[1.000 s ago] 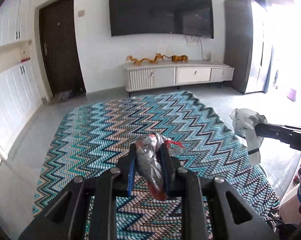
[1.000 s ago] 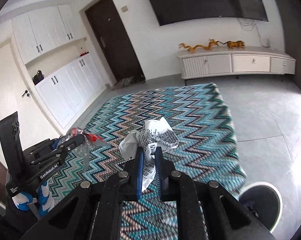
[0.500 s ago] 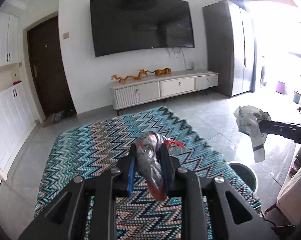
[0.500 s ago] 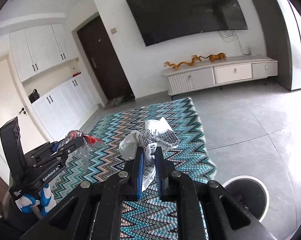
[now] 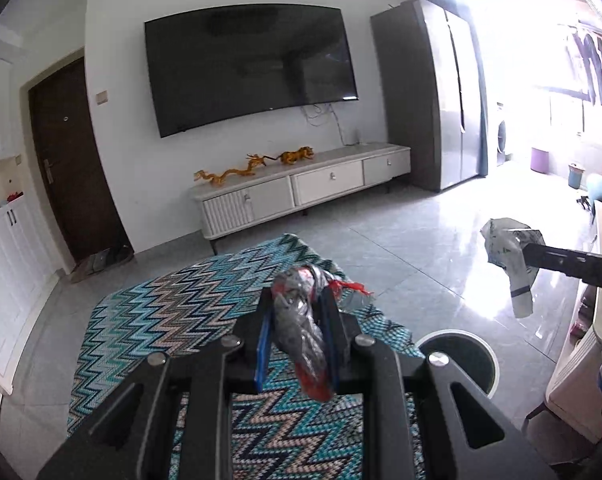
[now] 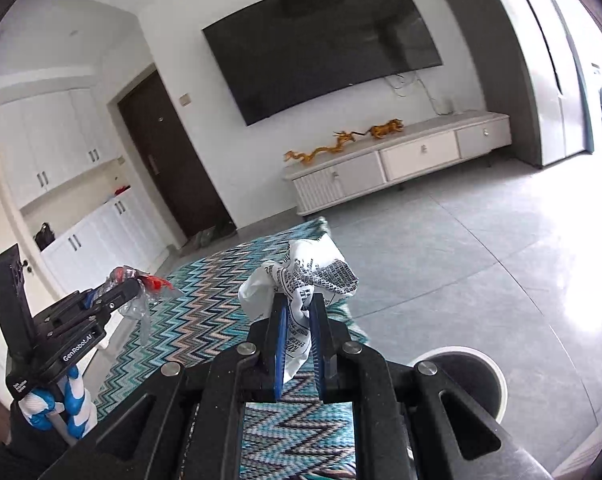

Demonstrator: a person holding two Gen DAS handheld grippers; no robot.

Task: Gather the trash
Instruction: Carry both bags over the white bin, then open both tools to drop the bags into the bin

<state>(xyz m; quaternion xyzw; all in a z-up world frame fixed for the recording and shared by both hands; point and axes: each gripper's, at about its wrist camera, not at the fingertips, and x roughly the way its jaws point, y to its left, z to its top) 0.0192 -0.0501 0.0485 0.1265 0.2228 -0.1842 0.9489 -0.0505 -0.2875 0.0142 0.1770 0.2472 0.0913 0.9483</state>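
Left gripper [image 5: 297,336] clamps a crinkled red-silver wrapper [image 5: 301,320]; right gripper [image 6: 298,334] pinches printed white paper [image 6: 305,280]. Both held over the rug [image 6: 205,320], beside the bin [image 6: 461,380]. Risk: thin paper slips early, or release misses the rim.

Each hand-held gripper, left [image 5: 298,312] and right [image 6: 299,312], points slightly downward, jaws clamped.

Glossy tiled floor [image 5: 433,256], woven rug [image 5: 173,320] (matt), crinkly clear plastic wrapper [image 5: 301,328], printed white crumpled wrapper [image 6: 313,280]
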